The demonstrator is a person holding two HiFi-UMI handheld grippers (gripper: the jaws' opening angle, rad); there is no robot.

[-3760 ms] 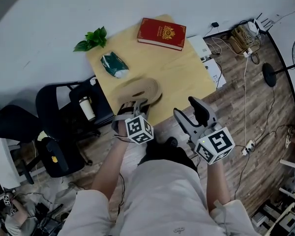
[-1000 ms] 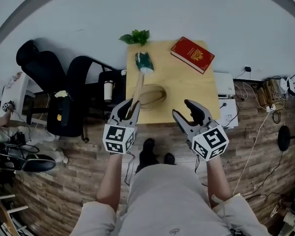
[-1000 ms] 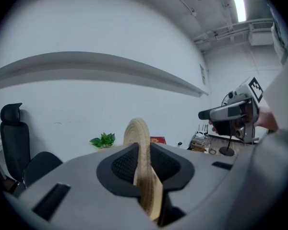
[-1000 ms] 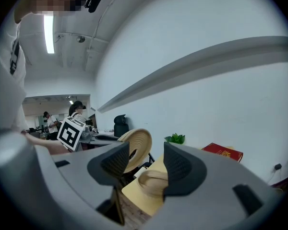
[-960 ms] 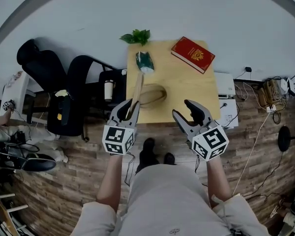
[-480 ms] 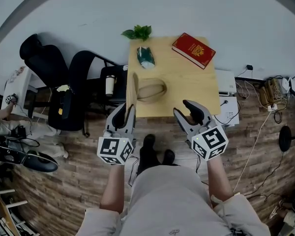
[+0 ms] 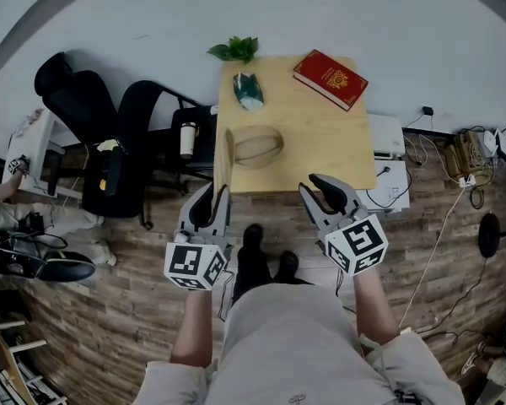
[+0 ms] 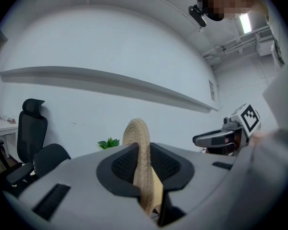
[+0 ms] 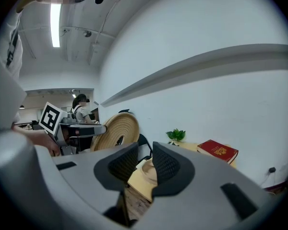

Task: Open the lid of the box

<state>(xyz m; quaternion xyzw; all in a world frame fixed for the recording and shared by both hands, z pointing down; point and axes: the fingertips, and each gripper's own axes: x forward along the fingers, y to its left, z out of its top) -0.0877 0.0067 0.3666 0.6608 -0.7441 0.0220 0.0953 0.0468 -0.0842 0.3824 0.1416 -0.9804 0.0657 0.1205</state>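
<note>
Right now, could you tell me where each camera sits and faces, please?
Head view: on the head, looking steeply down at the table; legs, forearms, left claw, right claw show.
Left gripper view: on the left claw, facing the white wall; its jaws clamp the lid.
Right gripper view: on the right claw, facing the box; its empty jaws have just been closing.
Shared: both gripper views show the lid, the other claw and the person's shirt.

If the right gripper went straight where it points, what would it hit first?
Probably the open round woven box on the light wooden table, though depth is unclear. The right gripper has just been closing its jaws on nothing.
</note>
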